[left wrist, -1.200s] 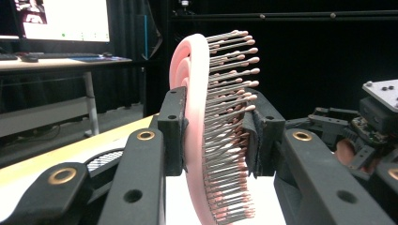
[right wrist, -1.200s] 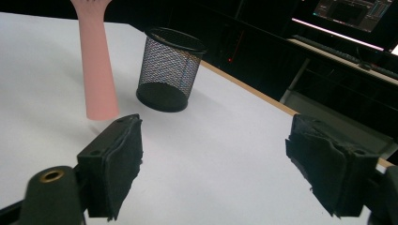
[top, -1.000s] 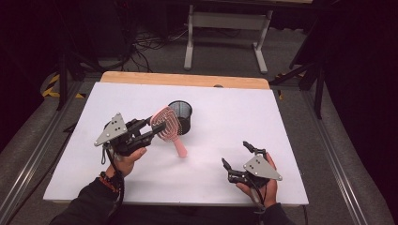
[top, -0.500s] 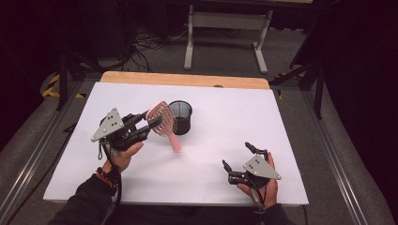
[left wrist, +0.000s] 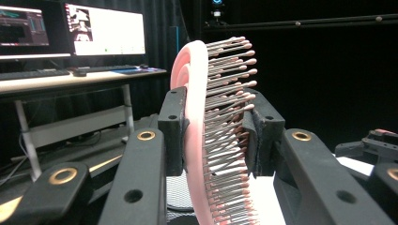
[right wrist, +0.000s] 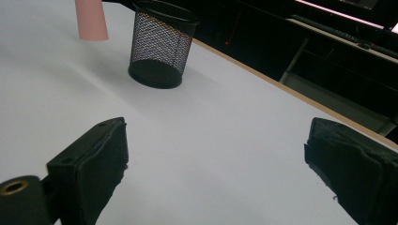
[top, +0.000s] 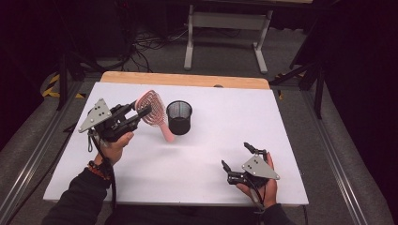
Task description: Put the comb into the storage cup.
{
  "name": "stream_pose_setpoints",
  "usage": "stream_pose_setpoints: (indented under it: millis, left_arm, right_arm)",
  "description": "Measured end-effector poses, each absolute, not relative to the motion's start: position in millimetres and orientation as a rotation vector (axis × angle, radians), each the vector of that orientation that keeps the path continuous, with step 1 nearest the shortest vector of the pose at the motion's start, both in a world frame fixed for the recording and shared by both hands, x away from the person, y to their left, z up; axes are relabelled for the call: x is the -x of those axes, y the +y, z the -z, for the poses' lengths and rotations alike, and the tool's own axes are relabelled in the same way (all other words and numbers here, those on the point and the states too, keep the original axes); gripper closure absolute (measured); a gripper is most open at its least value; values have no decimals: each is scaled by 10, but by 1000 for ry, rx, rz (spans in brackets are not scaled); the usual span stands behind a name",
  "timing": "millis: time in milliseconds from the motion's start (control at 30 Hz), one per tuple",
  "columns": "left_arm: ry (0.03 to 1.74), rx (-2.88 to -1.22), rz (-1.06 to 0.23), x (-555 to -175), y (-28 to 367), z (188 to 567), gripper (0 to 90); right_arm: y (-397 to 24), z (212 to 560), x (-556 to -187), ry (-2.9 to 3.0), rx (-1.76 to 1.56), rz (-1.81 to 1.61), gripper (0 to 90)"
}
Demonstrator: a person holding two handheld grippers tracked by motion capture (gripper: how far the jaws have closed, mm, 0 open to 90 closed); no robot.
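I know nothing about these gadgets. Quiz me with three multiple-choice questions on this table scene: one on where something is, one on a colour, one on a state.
1. Where does the mesh cup stand?
A. on the white table top
B. on the floor
C. in the right gripper

2. What colour is the hairbrush?
A. blue
B. pink
C. green

3. How do the right gripper's jaws stand?
A. clamped on the cup
C. clamped on the brush
B. apart, with nothing between them

Answers:
1 A: the high view shows its base on the white top, beside the brush handle.
2 B: body and handle are pink in the left gripper view, where the left gripper clamps the brush head.
3 B: the right gripper view shows only bare table between the jaws.
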State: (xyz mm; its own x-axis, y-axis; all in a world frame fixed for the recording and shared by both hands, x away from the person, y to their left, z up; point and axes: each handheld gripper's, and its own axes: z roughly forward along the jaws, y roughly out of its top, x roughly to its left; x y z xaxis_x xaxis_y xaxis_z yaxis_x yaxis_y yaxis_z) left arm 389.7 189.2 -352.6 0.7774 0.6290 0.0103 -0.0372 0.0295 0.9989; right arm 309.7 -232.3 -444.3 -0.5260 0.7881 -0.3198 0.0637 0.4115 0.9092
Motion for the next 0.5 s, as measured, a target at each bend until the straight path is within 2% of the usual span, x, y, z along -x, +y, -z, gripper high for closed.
stream_pose_setpoints:
  millis: [500]
  left_arm:
    - [494,-1509,-635,-4001,1941,3280,652]
  right_arm:
    - [-2323,4428,-3089,1873,-720,-1161,79]
